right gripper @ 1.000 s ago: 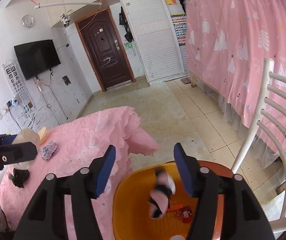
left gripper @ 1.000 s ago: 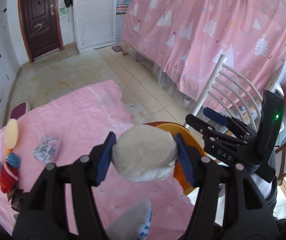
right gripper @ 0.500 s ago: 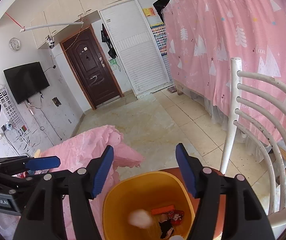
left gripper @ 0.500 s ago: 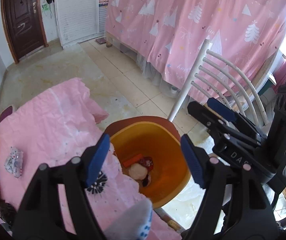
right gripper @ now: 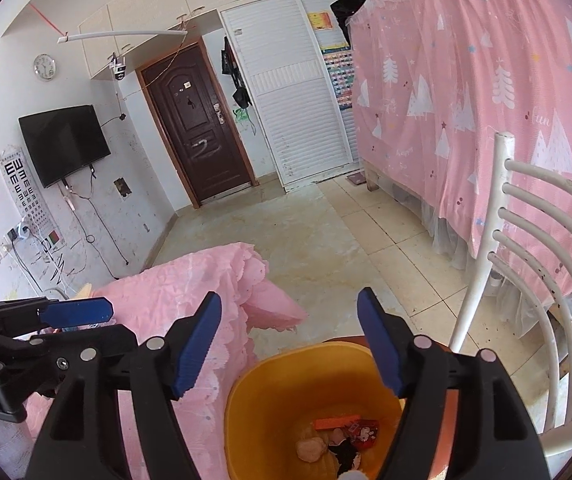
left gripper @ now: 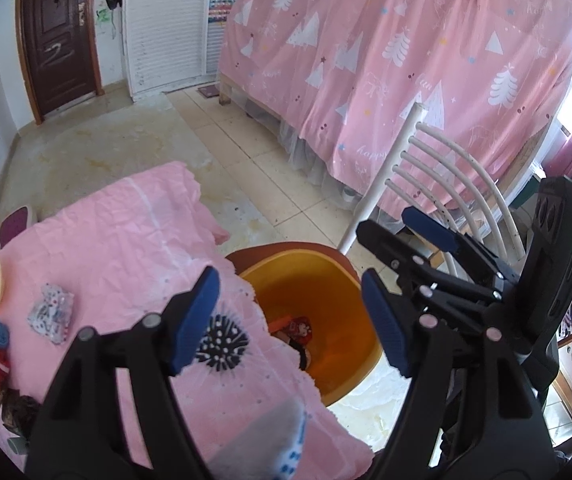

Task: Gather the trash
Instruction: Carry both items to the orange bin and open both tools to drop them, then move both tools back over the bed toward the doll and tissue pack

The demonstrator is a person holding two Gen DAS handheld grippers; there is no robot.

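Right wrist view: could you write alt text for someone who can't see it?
An open black two-finger gripper with blue pads hangs empty over a round orange plastic bin holding scraps of trash. A table in crumpled pink cloth stands left, a white slatted chair right.

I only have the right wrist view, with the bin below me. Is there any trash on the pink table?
Observer: Yes, a black-and-white spotted scrap lies at the table edge, beside the orange bin.
Operator: Anything further in?
Observer: A crumpled patterned wad sits on the pink tablecloth, apart from the scrap.
Operator: Is the left claw holding something?
Observer: No, the left claw is open and empty.
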